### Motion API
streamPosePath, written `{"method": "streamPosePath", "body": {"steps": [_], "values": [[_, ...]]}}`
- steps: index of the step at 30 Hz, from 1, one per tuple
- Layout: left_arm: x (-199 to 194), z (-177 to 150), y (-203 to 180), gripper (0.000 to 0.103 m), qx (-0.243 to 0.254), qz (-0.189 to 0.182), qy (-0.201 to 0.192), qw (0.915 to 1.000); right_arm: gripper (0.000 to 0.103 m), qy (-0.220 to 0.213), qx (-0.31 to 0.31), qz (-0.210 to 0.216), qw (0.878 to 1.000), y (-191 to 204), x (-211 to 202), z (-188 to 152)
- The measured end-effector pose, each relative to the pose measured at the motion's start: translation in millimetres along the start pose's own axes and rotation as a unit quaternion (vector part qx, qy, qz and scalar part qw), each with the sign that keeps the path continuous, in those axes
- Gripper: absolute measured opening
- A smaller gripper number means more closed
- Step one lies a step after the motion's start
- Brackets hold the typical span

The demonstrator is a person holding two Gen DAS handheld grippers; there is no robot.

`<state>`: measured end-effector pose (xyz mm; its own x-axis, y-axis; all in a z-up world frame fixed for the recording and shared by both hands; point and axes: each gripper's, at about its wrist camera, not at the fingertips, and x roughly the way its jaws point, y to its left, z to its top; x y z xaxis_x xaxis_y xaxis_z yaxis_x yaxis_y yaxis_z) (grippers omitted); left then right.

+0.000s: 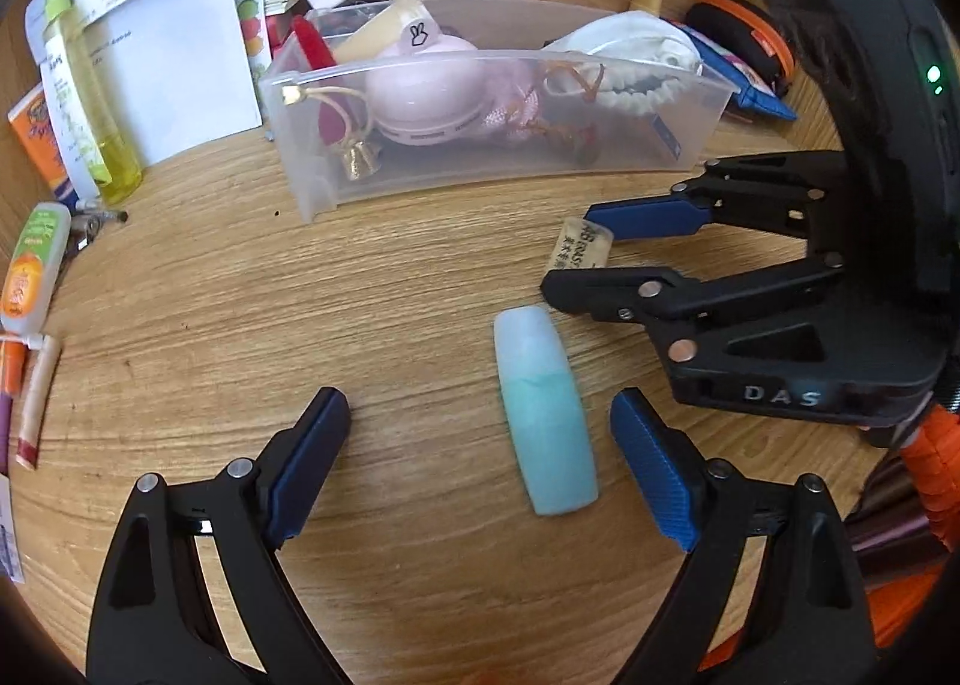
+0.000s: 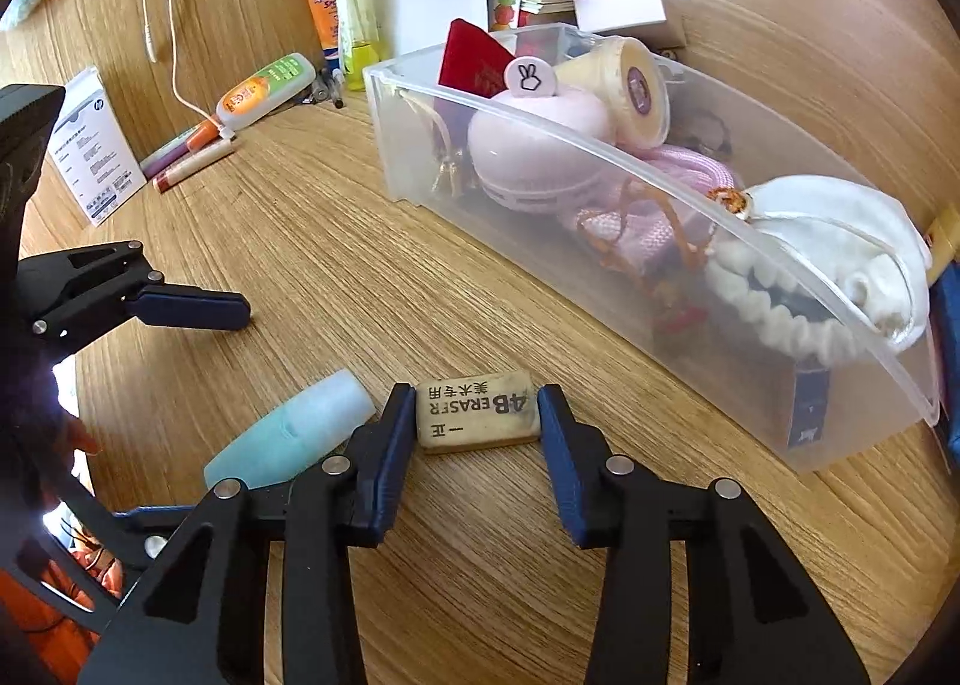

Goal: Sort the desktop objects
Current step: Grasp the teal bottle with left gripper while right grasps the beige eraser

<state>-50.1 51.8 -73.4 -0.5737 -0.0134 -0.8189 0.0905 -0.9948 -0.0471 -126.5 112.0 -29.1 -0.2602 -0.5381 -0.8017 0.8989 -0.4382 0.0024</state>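
Note:
A worn 4B eraser (image 2: 477, 412) lies on the wooden desk between the pads of my right gripper (image 2: 478, 433); the pads look to touch its two ends. In the left wrist view the eraser (image 1: 581, 245) is half hidden behind the right gripper (image 1: 570, 253). A pale teal tube (image 1: 545, 409) lies on the desk between the wide-open fingers of my left gripper (image 1: 480, 439), nearer its right finger, untouched. It also shows in the right wrist view (image 2: 294, 433). A clear plastic bin (image 1: 690, 145) stands behind.
The bin (image 2: 870, 385) holds a pink round case (image 2: 540, 145), a cream tub (image 2: 636, 85), pink cord and a white mask (image 2: 840, 241). Bottles (image 1: 90, 103), papers, pens (image 2: 192, 157) and a white box (image 2: 99, 145) crowd the left; pouches (image 1: 744, 43) sit at the right.

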Motion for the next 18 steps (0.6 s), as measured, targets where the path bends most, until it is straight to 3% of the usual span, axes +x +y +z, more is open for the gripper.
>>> {"method": "streamPosePath", "body": {"steps": [7,13,18], "values": [[7,1,-5,0.101,0.010,0.017,0.004,0.9998,0.038,-0.023,0.026,0.001,0.999,-13,-19,-3],[9,0,-5,0.102,-0.006,0.028,-0.020,0.9994,0.038,-0.048,0.048,-0.001,0.998,-24,-39,-6],[12,6,-7,0.103,-0.017,0.037,0.004,0.9992,0.038,-0.063,0.056,0.001,0.996,-29,-49,-7]]}}
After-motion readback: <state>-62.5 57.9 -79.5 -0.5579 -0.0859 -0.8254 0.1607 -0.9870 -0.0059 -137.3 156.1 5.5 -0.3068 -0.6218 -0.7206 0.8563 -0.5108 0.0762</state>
